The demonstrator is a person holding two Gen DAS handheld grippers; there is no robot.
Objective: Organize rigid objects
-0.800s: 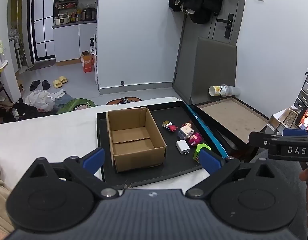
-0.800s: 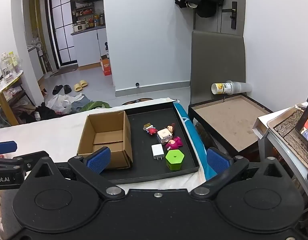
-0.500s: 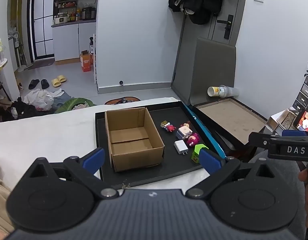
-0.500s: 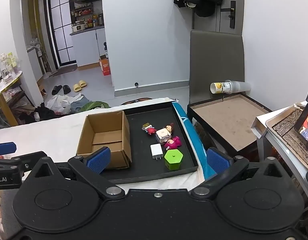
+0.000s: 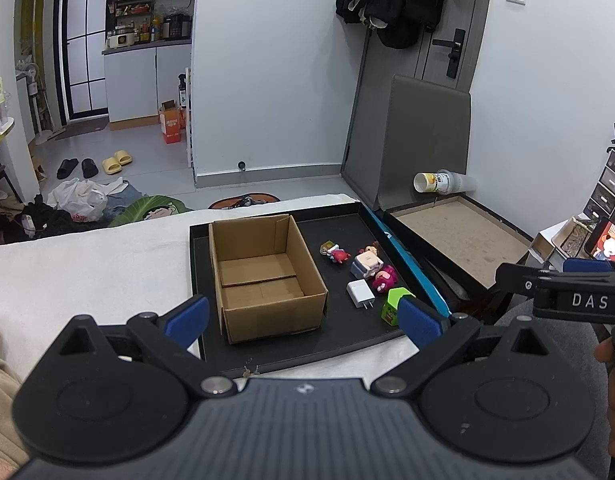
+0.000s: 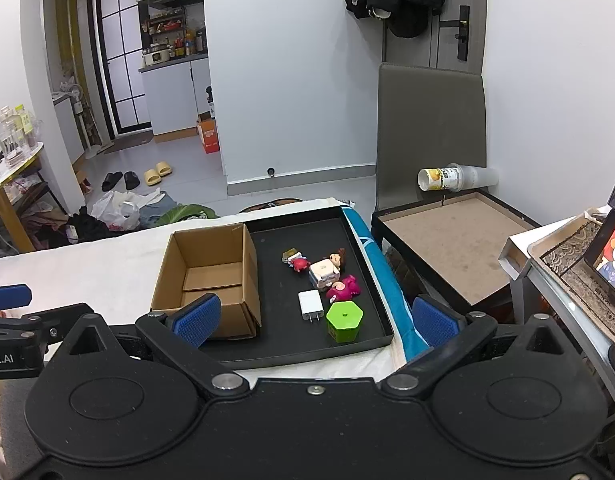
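- The right gripper [image 5: 563, 280] shows at the right edge of the left wrist view with "DAS" in white letters on its black body; in the right wrist view the left gripper [image 6: 11, 312] at the left edge carries lettering that ends "bot.AI".
- A paper cup [image 6: 439, 179] with a yellow printed label lies on its side at the back of the brown-floored box [image 6: 455, 248]; its print is too small to read.
- The black tray [image 6: 359, 344] sits on a white cloth and holds an open cardboard box [image 6: 251, 280], whose visible floor is bare.
- To the right of the box, on the tray floor, lie a small red figure [image 6: 297, 262], a white cube toy [image 6: 323, 273], a pink figure [image 6: 345, 289], a white charger plug [image 6: 310, 305] and a green hexagonal box [image 6: 344, 320].
- Both grippers hang before the near edge of the tray with jaws spread wide and nothing between them.
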